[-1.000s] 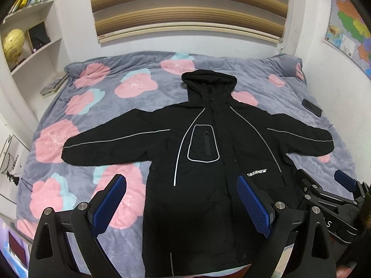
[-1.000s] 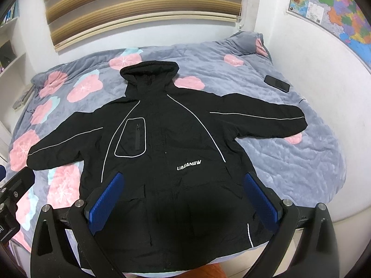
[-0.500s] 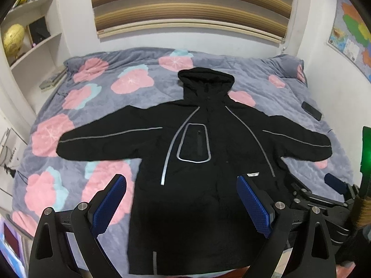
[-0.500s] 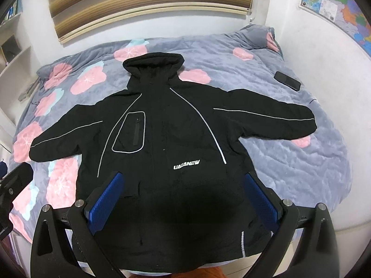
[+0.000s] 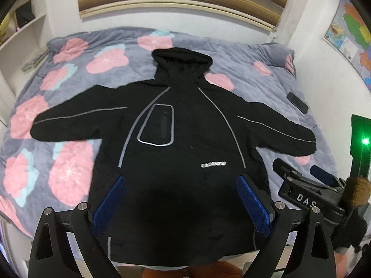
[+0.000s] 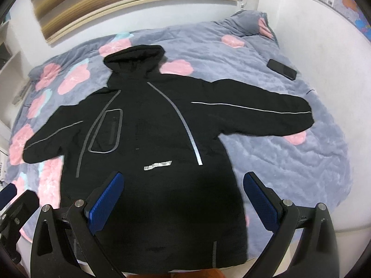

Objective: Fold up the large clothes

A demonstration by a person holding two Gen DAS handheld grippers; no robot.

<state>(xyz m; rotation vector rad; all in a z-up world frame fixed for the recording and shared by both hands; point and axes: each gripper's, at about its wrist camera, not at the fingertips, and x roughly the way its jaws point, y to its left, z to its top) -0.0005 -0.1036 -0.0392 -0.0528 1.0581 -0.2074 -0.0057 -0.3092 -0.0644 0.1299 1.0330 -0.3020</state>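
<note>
A black hooded jacket (image 5: 176,143) lies spread flat, front side up, on a bed covered by a grey quilt (image 5: 76,97) printed with pink and pale-blue flowers — the jacket takes up the middle of the quilt, with its hood toward the wall under the striped window blind (image 5: 183,2) and its hem at the near edge of the bed. Both sleeves stretch straight out from the jacket's body, one to each side, and thin reflective stripes run along the sleeves and down the chest; a reflective outline frames a chest pocket, and a small white logo sits lower on the front. The left gripper (image 5: 183,206) hovers above the jacket's lower front, its blue-padded jaws spread wide apart and holding nothing. The right gripper (image 6: 185,199) also hangs over the lower part of the jacket, toward the hem corner on the jacket's right-hand side as seen, its jaws likewise wide apart and empty — neither gripper touches the cloth. In the left wrist view the right gripper appears beyond the jacket's hem corner, beside a fur-trimmed cuff (image 5: 356,192) of the person holding it. A dark phone (image 6: 281,69) lies on the quilt beyond the jacket's outstretched sleeve, near the wall. A coloured map (image 5: 352,39) hangs on that wall, and white shelves (image 5: 25,32) stand past the other sleeve.
</note>
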